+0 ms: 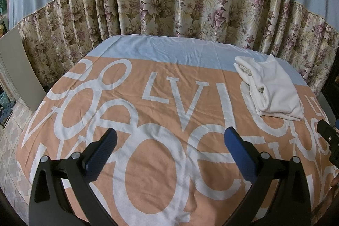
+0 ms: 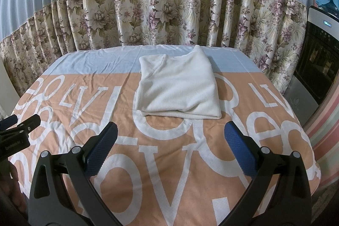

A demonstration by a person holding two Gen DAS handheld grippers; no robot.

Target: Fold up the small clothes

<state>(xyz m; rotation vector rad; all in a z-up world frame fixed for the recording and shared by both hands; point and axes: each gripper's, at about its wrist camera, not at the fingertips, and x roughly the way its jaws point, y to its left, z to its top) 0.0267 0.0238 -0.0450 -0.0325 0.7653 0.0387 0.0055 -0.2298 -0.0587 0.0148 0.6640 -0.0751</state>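
Floral curtain [image 2: 165, 12] behind the table [image 2: 63, 99]. My right claw [image 2: 171, 141] is wide, empty; the folded cloth [image 2: 178, 86] lies straight ahead. Left claw [image 1: 170, 141], wide too, has it far right.

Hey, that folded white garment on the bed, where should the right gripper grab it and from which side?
Judging by how it lies, take the folded white garment at its near edge, coming low and straight ahead with the right gripper. That edge is a thick rounded fold facing the open fingers, so one pinch likely catches all layers. The far end looks looser and uneven.
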